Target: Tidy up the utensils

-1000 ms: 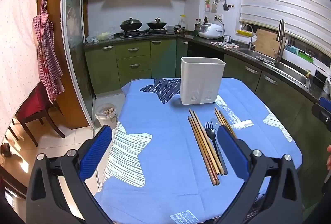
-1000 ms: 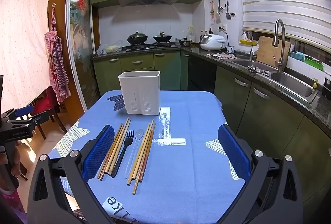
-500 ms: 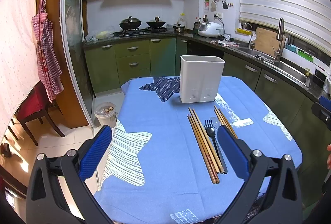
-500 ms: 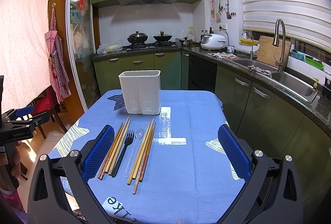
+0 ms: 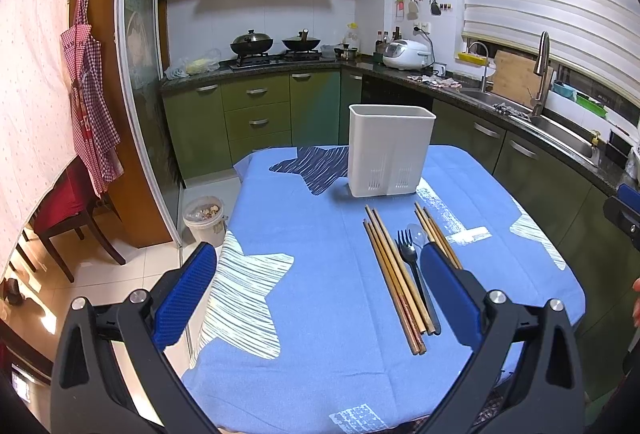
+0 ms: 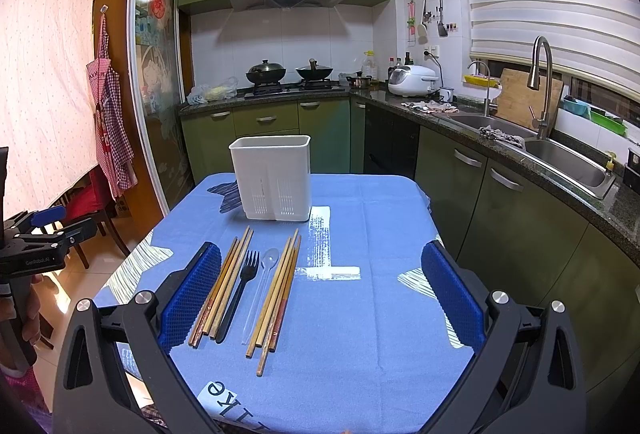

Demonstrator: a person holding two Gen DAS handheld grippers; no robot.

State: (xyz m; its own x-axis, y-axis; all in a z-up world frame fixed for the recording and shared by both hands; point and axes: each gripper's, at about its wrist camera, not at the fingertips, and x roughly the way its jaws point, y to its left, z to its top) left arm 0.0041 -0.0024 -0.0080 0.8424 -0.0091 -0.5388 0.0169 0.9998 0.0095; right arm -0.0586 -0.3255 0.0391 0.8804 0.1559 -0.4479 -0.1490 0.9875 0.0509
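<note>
A white utensil holder stands upright at the far side of the blue-clothed table. In front of it lie two bundles of wooden chopsticks, with a black fork and a clear plastic spoon between them. My left gripper hovers open over the table's near left part, its right finger beside the fork. Open too, my right gripper hangs above the near edge, its left finger next to the left chopstick bundle. Neither holds anything.
Green kitchen cabinets, a stove with pans and a sink line the back and right walls. A small bin and a red chair stand on the floor to the left. The left gripper shows in the right view.
The left view has shifted slightly, so the holder and utensils sit a touch lower and nearer. The right gripper has barely moved. Both stay open.
</note>
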